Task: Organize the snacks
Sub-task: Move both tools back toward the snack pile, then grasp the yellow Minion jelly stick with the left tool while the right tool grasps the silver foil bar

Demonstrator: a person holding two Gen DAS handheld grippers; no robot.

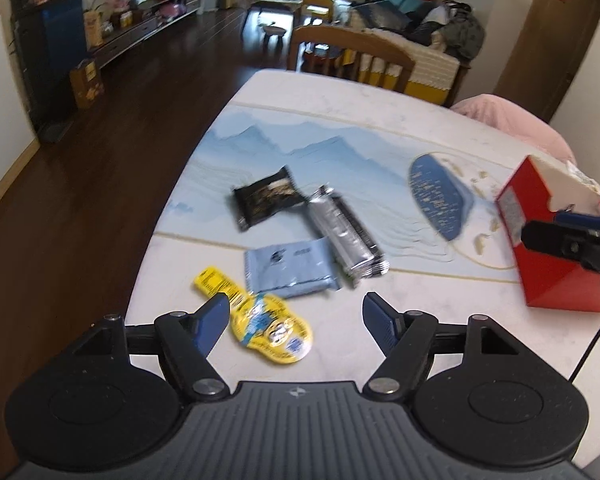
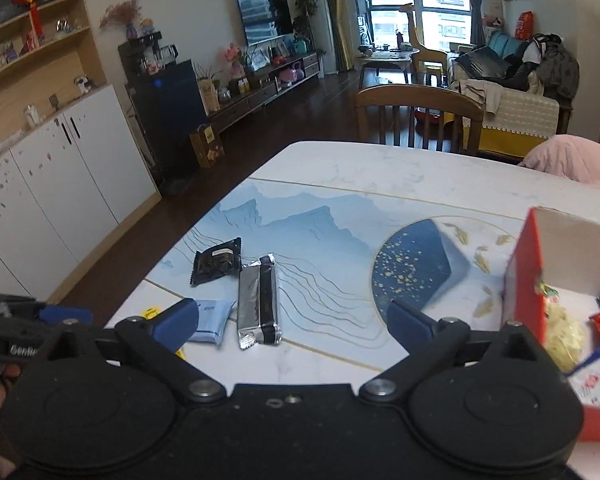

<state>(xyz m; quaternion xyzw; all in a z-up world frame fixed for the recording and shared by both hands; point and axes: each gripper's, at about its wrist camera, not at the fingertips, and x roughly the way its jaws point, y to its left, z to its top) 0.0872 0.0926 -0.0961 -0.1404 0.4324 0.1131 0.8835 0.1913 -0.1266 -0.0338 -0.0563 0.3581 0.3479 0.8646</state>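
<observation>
Living-room clutter sits far behind a pale tabletop (image 2: 340, 168) printed with blue mountains, and the sorting on it looks partly done. Taking the red box (image 2: 524, 280) as the landmark, several snacks already lie inside it: red wrappers, a pale yellow packet and a white sachet with red print, none legible. Four snacks are still loose on the tabletop, well to the left of the red box: a silver and black bar wrapper (image 2: 259, 304) nearest it, a black packet (image 2: 216, 261) just beyond the bar's far end, a light blue packet (image 1: 290, 274) touching the bar's near end, and a yellow packet (image 1: 260, 320) farthest from the box, at the near edge. By my reading these four are what is left to move. The left tool (image 1: 294, 320) hangs over the yellow and light blue packets with its jaws spread fairly wide and nothing between the pads. The right tool (image 2: 294, 320) is beside the red box, jaws at full spread and empty. Writing is scarce: the packets' print is blurred past reading, and only the letters "Genne" show on the left tool's body in the right wrist view, the rest cut off.
</observation>
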